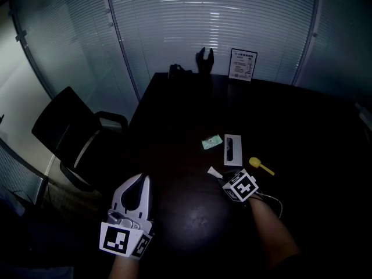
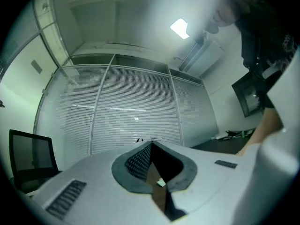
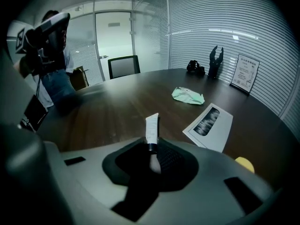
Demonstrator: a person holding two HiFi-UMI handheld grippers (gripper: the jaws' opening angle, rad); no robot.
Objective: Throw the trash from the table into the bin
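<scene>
On the dark round table my right gripper is shut on a small white tube. In the right gripper view the tube sticks out forward from between the jaws, its black cap pinched by the right gripper. A crumpled green wrapper lies just beyond it, also the green wrapper in the right gripper view. My left gripper hovers at the table's near left edge, shut and holding nothing; the left gripper points level at the blinds. No bin is in view.
A white printed sheet and a yellow object lie right of the wrapper. At the table's far edge stand a framed sign and a black hand-shaped figure. A black chair stands off the table's left side.
</scene>
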